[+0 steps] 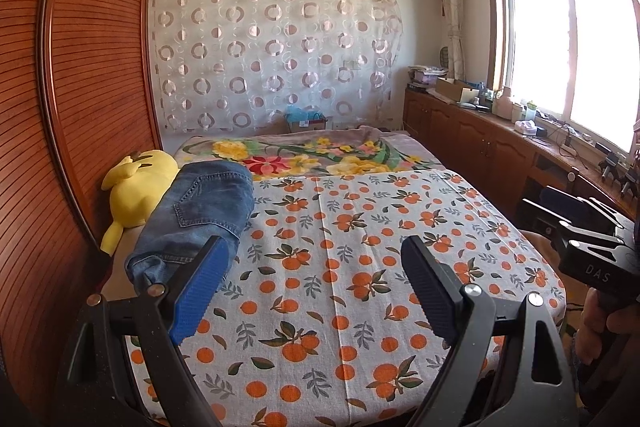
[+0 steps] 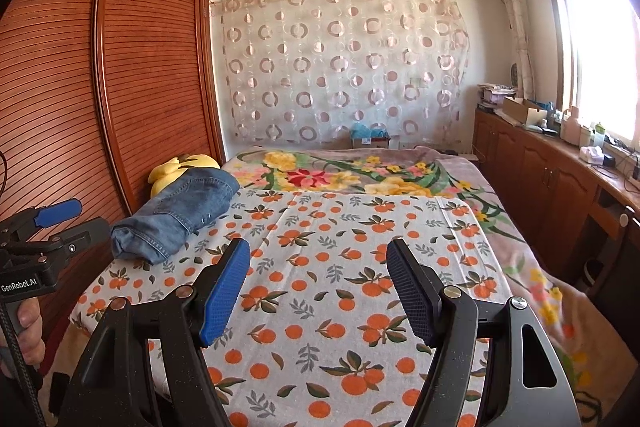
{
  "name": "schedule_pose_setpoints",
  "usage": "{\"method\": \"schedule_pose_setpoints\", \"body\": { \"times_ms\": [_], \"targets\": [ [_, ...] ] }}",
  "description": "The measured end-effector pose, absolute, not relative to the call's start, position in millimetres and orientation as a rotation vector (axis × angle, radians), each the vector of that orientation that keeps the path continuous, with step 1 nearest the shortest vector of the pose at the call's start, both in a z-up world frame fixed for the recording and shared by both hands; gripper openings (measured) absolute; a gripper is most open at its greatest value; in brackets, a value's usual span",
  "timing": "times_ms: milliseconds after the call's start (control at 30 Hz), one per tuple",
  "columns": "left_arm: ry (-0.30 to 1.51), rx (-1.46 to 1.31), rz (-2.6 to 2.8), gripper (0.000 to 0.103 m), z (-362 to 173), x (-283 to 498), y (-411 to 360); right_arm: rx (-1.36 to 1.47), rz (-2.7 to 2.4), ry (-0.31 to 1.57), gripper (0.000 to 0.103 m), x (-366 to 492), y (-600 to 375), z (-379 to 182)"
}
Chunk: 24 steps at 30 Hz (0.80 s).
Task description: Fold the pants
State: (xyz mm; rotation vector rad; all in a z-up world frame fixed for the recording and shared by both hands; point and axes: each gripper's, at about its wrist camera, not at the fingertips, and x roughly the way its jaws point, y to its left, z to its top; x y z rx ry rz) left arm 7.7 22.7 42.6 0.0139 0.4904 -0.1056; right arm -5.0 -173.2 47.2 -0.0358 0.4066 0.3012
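While resting at the left edge of the bed [image 1: 320,151], half on the orange-fruit sheet [image 1: 360,267]: blue jeans [image 1: 200,215], bunched into a short, thick bundle with a back pocket on top, just beside the yellow plush toy [image 1: 136,187]. Looks folded over more than once, but could just as well be a loose heap waiting to be laid flat; cannot tell which. Left gripper [image 1: 314,243]: spread wide, holding nothing, up over the near part of the sheet, close to the near end of the bundle. Right gripper [image 2: 317,245]: spread wide too, empty, over the middle of the sheet, well apart from the jeans. Probably heavy for cloth, thick and a bit stiff, yet floppy, not slippery, not easy to break. Likely to sag and fall open if pinched by one layer only. For any lift, best to pinch a thick seam or hem, or bite through all the layers, one gripper at each end.
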Motion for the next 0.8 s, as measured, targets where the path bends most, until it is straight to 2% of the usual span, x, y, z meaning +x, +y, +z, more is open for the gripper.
{"method": "schedule_pose_setpoints", "body": {
  "times_ms": [800],
  "targets": [
    [0.480,0.015,-0.113,0.089,44.2,4.1,8.8,-0.033,0.299,0.402,0.073,-10.2,-171.0,44.4]
  ]
}}
